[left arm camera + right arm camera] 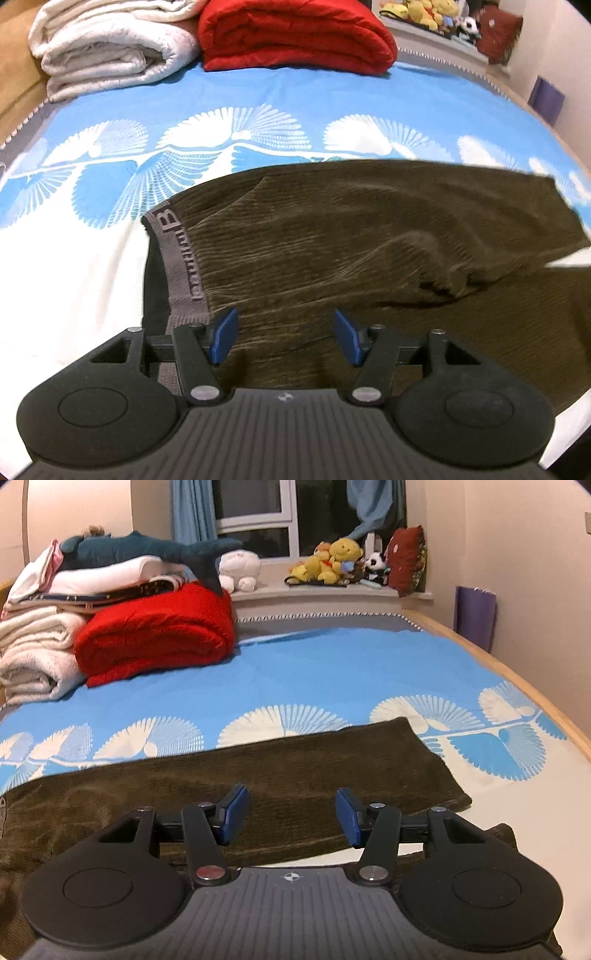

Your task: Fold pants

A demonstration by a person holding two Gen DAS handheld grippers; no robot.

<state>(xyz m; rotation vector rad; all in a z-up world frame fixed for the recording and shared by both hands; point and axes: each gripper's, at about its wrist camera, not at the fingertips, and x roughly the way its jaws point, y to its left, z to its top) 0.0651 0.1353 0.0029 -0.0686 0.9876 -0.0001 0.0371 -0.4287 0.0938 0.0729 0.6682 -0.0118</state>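
Dark olive corduroy pants [332,236] lie flat on the bed, with the grey elastic waistband [181,258] at the left and the legs running right. My left gripper [284,336] is open and empty, just above the waist end. In the right wrist view the pants' legs [295,775] stretch across, the far leg's hem [436,760] at the right and a nearer leg partly under the gripper. My right gripper [291,816] is open and empty above the legs.
The bed has a blue and white fan-pattern cover [314,672]. A folded red blanket [159,642] and white blankets [33,657] are stacked at the far left. Plush toys [332,561] sit on the windowsill. The bed's wooden edge [517,679] runs on the right.
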